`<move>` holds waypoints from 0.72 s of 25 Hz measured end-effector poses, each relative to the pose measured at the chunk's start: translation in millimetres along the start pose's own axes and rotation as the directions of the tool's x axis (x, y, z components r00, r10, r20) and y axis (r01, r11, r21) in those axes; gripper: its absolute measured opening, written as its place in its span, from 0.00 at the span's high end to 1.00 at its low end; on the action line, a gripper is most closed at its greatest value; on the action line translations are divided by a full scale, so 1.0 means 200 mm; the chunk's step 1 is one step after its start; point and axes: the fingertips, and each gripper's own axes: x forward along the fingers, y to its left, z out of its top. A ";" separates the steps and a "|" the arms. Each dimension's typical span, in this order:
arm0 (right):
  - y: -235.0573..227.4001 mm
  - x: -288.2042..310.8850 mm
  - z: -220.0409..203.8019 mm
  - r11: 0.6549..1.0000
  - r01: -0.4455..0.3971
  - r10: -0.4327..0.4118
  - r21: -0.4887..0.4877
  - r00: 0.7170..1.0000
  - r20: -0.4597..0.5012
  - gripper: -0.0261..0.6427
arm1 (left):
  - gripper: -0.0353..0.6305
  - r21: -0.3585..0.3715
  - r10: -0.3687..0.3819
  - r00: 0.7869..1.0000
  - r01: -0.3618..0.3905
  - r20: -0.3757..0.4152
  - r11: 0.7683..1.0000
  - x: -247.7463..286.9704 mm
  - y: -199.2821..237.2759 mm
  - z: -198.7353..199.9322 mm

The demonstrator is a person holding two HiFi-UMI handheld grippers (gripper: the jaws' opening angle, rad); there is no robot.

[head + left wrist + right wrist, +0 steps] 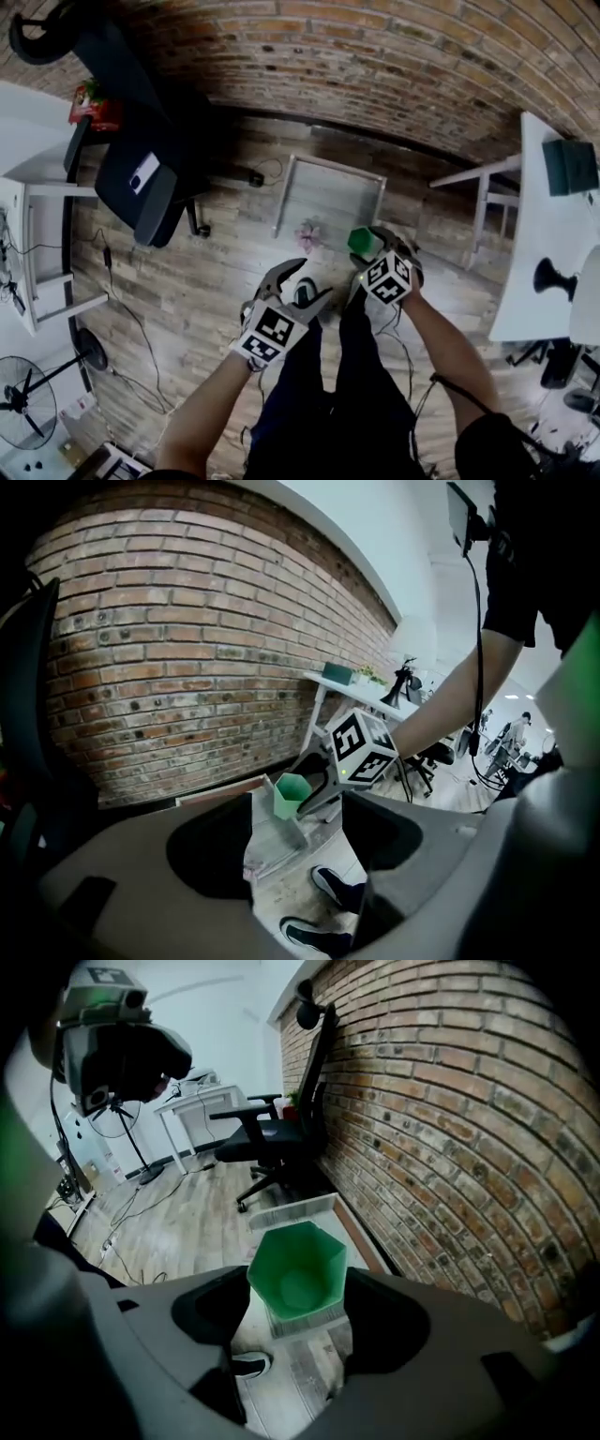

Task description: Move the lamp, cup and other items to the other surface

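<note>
The right tongs (298, 1314) grip the cup (296, 1277) by its sides, upright (safer for carrying), above the near right corner of the desk (333, 167); the left tongs (298, 846) gape empty.

Got the bare left forearm (211, 408) and right forearm (448, 345) stretched out front, angled down, close side by side. Holding the grey two-jaw left gripper (302, 284) up in the air, jaws spread wide and empty. Pinching a small green hexagonal plastic cup (298, 1283) in the grey two-jaw right gripper (375, 246) — pads on its sides, tipped down steeper than the left.
</note>
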 end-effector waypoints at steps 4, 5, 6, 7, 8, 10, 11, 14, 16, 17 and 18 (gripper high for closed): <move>-0.01 -0.32 0.12 0.999 0.039 -0.040 0.030 0.998 0.040 0.48 | 0.50 0.016 0.000 1.000 -0.001 0.029 1.000 -0.11 -0.03 0.18; -0.01 -0.39 0.15 0.998 0.052 -0.054 0.037 0.997 0.051 0.48 | 0.50 0.018 -0.001 0.999 0.001 0.038 1.000 -0.15 -0.04 0.23; -0.01 -0.46 0.17 0.997 0.064 -0.067 0.047 0.996 0.059 0.48 | 0.50 0.016 -0.005 0.999 0.004 0.047 1.000 -0.19 -0.05 0.26; 0.01 -0.53 0.18 0.995 0.074 -0.078 0.060 0.995 0.066 0.48 | 0.50 0.013 -0.010 0.999 0.009 0.053 1.000 -0.23 -0.07 0.28; 0.02 -0.60 0.20 0.994 0.081 -0.087 0.075 0.993 0.075 0.48 | 0.50 0.014 -0.014 0.998 0.014 0.058 1.000 -0.27 -0.09 0.30; 0.04 -0.75 0.25 0.990 0.098 -0.108 0.105 0.990 0.094 0.48 | 0.50 0.028 -0.019 0.998 0.017 0.066 0.999 -0.33 -0.11 0.34; 0.04 -0.83 0.26 0.987 0.108 -0.120 0.121 0.988 0.100 0.49 | 0.51 0.036 -0.021 0.997 0.018 0.071 0.999 -0.37 -0.11 0.36; 0.04 -1.05 0.29 0.972 0.150 -0.171 0.181 0.979 0.109 0.48 | 0.51 0.065 -0.037 0.995 0.031 0.093 0.997 -0.44 -0.11 0.43; 0.00 -1.20 0.30 0.957 0.186 -0.215 0.224 0.970 0.114 0.48 | 0.51 0.099 -0.059 0.992 0.048 0.109 0.994 -0.46 -0.11 0.49; -0.01 -1.26 0.29 0.948 0.202 -0.236 0.247 0.965 0.117 0.48 | 0.51 0.116 -0.070 0.991 0.057 0.116 0.992 -0.46 -0.12 0.52; -0.03 -1.31 0.28 0.937 0.215 -0.256 0.274 0.959 0.121 0.48 | 0.51 0.131 -0.083 0.989 0.067 0.123 0.989 -0.46 -0.13 0.55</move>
